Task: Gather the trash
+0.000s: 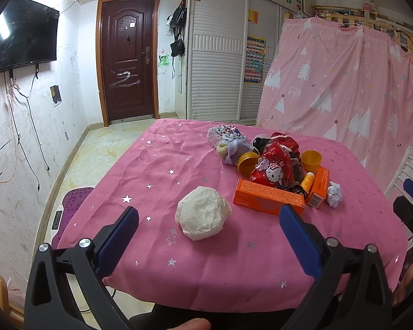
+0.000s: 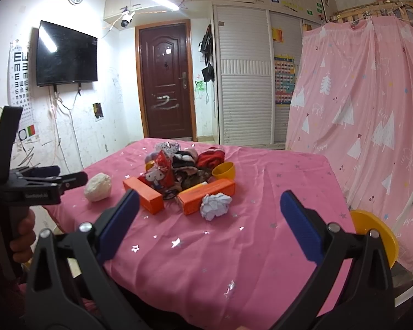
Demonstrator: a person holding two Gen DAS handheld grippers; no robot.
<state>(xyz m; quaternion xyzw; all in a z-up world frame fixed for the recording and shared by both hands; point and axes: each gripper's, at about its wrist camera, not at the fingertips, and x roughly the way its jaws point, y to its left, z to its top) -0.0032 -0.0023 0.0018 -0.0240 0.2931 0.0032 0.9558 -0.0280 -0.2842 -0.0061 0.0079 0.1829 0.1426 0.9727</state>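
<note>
Crumpled tissue, balled into a soft white lump point(image 1: 203, 216), is seen on the wrinkled pink tablecloth point(image 1: 157, 170), which is scattered with silver stars. The lump lies just ahead of the left gripper point(image 1: 209, 220), whose blue ribbed fingers point(image 1: 128, 224) are spread wide with nothing between them. A smaller wad of creased white paper point(image 2: 215, 205) is found touching the end of an orange cardboard box point(image 2: 206, 195), ahead of the right gripper point(image 2: 209, 209), whose fingers point(image 2: 300, 220) are likewise parted and empty. A second orange box point(image 2: 144, 196) is set beside the first. Behind them, soft clothes point(image 2: 195, 162) are heaped with a glossy red cartoon-cat packet point(image 2: 159, 174) and a round yellow plastic cup point(image 2: 223, 171). A yellow spool of thread point(image 1: 307, 180) rests against the boxes.
</note>
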